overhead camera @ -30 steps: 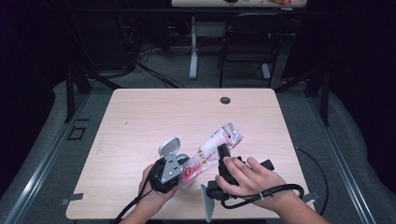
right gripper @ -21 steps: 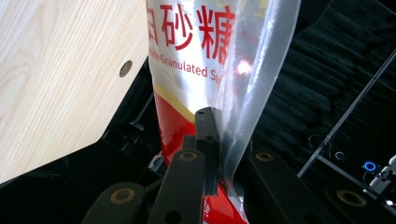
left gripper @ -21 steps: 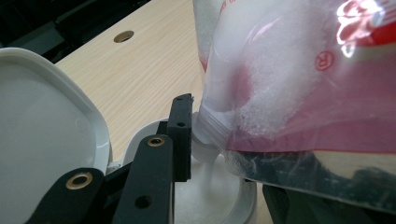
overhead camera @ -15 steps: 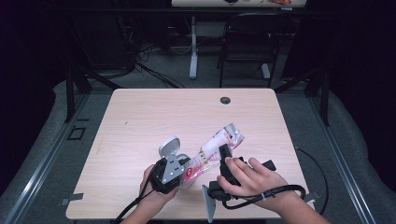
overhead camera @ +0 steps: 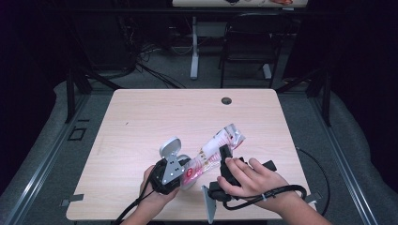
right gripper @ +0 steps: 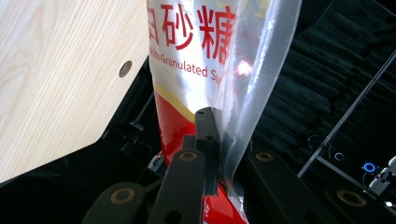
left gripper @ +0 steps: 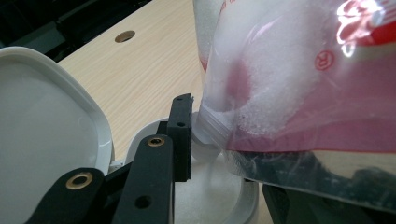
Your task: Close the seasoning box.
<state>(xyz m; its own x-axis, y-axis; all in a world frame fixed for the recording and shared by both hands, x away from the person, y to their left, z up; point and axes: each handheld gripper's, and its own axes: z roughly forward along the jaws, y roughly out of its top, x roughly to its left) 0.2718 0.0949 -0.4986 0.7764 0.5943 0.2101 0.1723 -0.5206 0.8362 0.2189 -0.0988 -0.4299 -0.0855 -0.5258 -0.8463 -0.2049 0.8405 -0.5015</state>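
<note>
A clear bag of white granulated sugar point(overhead camera: 220, 143) with red print is tilted, its lower end over a white round container point(overhead camera: 189, 182). My right gripper point(overhead camera: 224, 155) is shut on the bag point(right gripper: 196, 46), with the film pinched between its jaws. My left gripper point(overhead camera: 180, 172) is shut on the container point(left gripper: 140, 140); one fingertip point(left gripper: 181, 135) presses the rim and the other is hidden under the bag point(left gripper: 289, 84). The container's hinged lid point(left gripper: 46, 130) stands open. White sugar point(left gripper: 210, 196) lies inside, right under the bag's opening.
The wooden table point(overhead camera: 155, 117) has a round cable hole point(overhead camera: 226, 100) near its far edge. A black cable point(overhead camera: 319, 173) loops off the right side. A chair point(overhead camera: 246, 42) and desk legs stand on the dark floor beyond.
</note>
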